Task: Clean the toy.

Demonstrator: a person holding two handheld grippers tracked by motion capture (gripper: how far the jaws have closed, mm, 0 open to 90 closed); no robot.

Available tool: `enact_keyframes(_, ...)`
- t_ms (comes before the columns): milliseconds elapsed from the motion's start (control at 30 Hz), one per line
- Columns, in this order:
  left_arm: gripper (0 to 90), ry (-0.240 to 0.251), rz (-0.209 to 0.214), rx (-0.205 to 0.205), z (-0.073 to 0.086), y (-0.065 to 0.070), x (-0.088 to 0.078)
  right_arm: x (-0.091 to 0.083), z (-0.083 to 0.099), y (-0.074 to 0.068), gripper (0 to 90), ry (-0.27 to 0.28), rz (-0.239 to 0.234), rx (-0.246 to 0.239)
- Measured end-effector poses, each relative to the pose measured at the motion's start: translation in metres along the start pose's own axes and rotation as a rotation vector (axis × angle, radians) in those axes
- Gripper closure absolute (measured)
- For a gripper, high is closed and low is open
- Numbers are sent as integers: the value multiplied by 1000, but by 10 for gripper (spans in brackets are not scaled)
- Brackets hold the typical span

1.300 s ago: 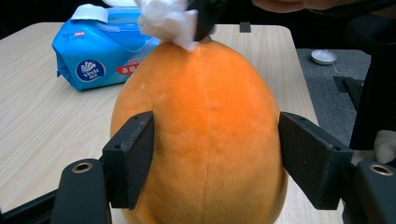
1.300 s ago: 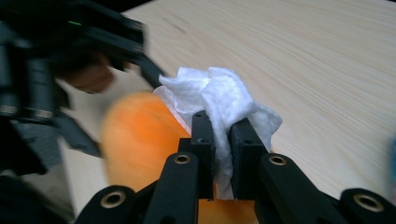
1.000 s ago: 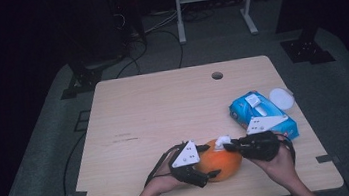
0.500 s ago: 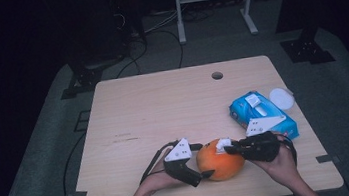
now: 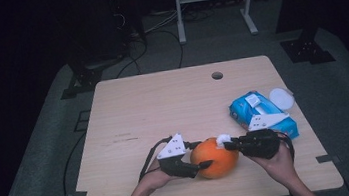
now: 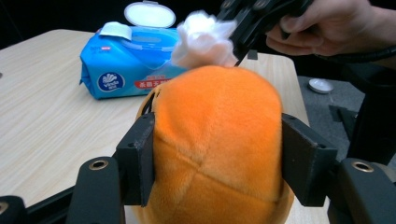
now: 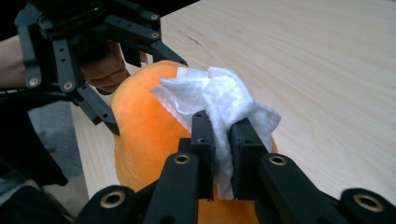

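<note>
Two grippers are at work on one orange plush, which sits near the table's front edge, at about 6 o'clock from the middle. My left gripper has just been closing, and its jaws now clamp the plush from both sides, steadying it. My right gripper is pinched tight on a white wipe, pressed to the top of the plush. I judge the setup done: wipe drawn, plush held. The wiping itself looks barely begun; most of the surface is left. At 3 o'clock lies the blue pack, lid open.
</note>
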State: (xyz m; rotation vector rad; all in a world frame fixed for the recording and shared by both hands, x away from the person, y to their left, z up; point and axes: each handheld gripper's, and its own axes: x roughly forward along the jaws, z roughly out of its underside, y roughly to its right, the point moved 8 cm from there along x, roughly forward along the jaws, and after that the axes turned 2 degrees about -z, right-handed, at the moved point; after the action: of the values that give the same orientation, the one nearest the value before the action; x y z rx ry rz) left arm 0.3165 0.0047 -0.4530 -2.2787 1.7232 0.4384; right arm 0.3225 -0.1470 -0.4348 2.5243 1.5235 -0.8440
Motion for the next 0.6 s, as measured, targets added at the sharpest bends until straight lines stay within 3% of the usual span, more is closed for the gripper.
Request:
enact_keyframes(100, 360, 1, -6, -7, -1, 0, 0, 1, 0, 1, 812, 2, -5, 19)
enact_keyframes(233, 360, -9, -13, 21, -5, 5, 5, 2, -11, -19, 812, 29, -29, -30)
enact_keyframes(333, 349, -4, -11, 25, -3, 4, 4, 4, -15, -26, 812, 16, -12, -80)
enact_keyframes(500, 196, 41, 29, -10, 7, 0, 6, 5, -1, -10, 812, -6, -19, -22)
enact_keyframes(600, 221, 44, 12, -14, 7, 0, 10, 1, 0, -5, 811, -7, 11, -18)
